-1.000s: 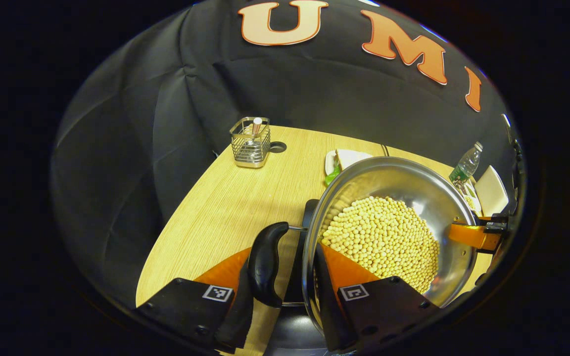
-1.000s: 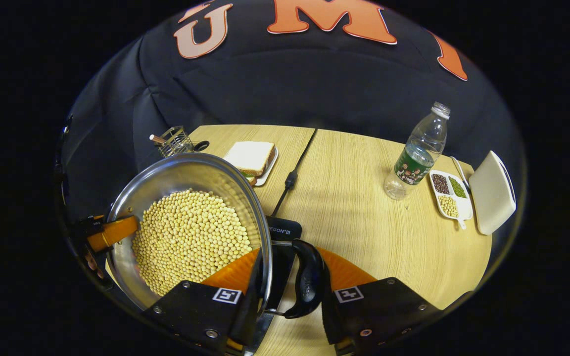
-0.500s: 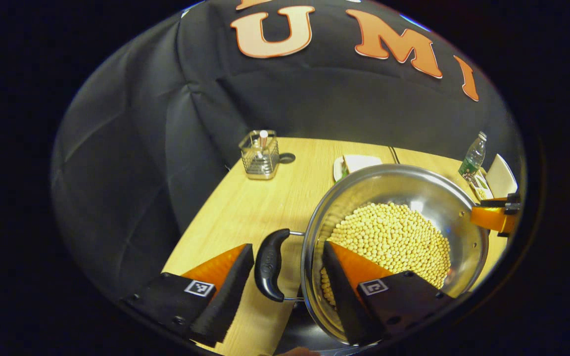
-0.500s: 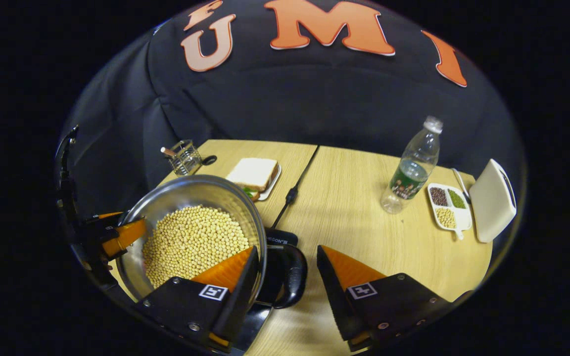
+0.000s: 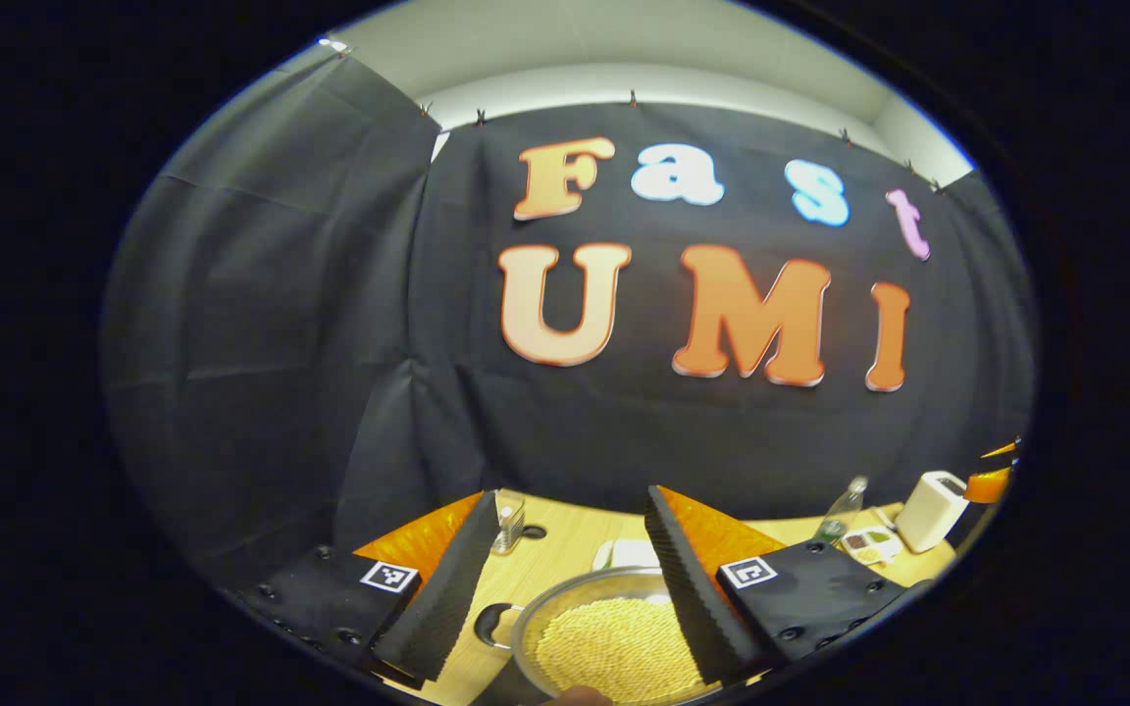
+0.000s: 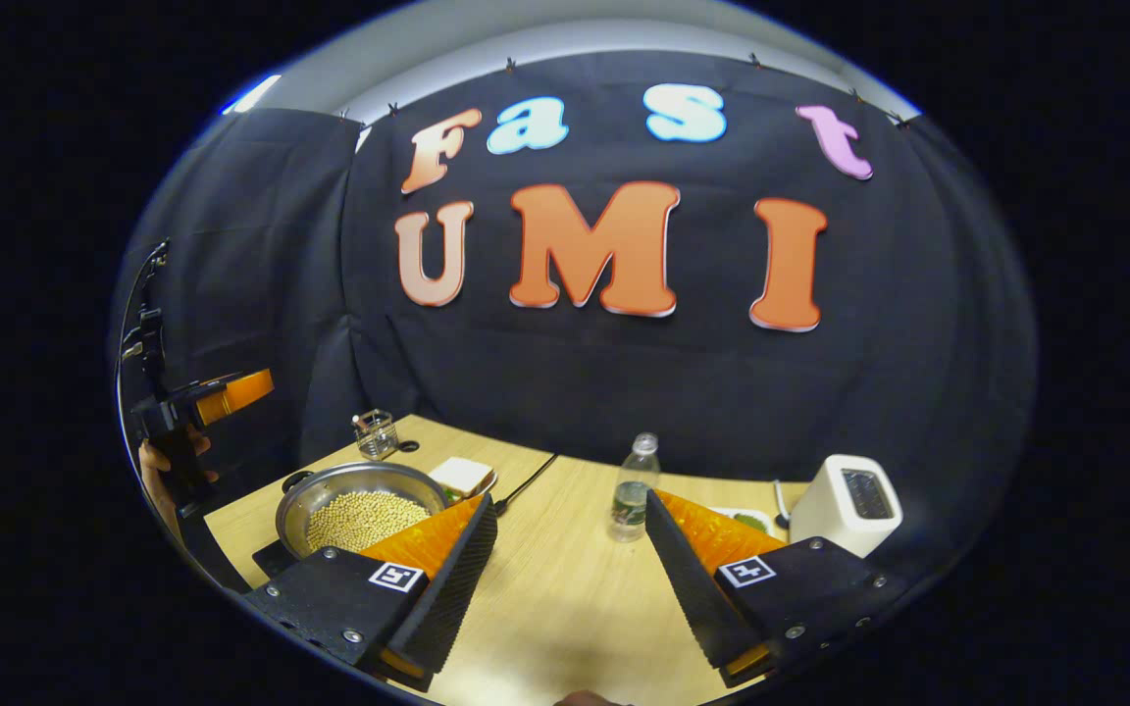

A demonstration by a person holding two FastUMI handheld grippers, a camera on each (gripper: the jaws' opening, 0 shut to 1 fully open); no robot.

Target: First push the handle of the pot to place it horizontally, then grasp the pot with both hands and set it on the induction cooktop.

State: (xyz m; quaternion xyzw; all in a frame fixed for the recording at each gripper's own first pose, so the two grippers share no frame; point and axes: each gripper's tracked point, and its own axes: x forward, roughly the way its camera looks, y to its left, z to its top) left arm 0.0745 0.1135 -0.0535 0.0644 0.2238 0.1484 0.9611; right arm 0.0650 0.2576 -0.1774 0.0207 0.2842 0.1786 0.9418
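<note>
The steel pot [image 6: 315, 493] holds yellow beans [image 6: 364, 518] and rests on the black induction cooktop [image 6: 273, 559] at the table's left end. One black side handle [image 6: 295, 479] sticks out from its rim. In the left gripper view the pot [image 5: 538, 616] lies below and between the fingers, with its handle [image 5: 494, 625] to the left. My left gripper [image 5: 570, 493] is open, raised above the pot and holding nothing. My right gripper [image 6: 570, 500] is open too, pulled back to the pot's right. The left gripper [image 6: 227, 390] hangs high, held by a hand [image 6: 168, 471].
A wire caddy [image 6: 376, 433], a sandwich on a plate [image 6: 464, 476] and a cable [image 6: 526, 480] sit behind the pot. A water bottle [image 6: 632, 487], a white toaster [image 6: 845, 502] and a sectioned snack tray [image 5: 869, 542] stand to the right on the wooden table [image 6: 565, 608].
Both grippers opened off the pot's handles, then rose and drew back. The pot stays on the cooktop and now looks small and far below.
</note>
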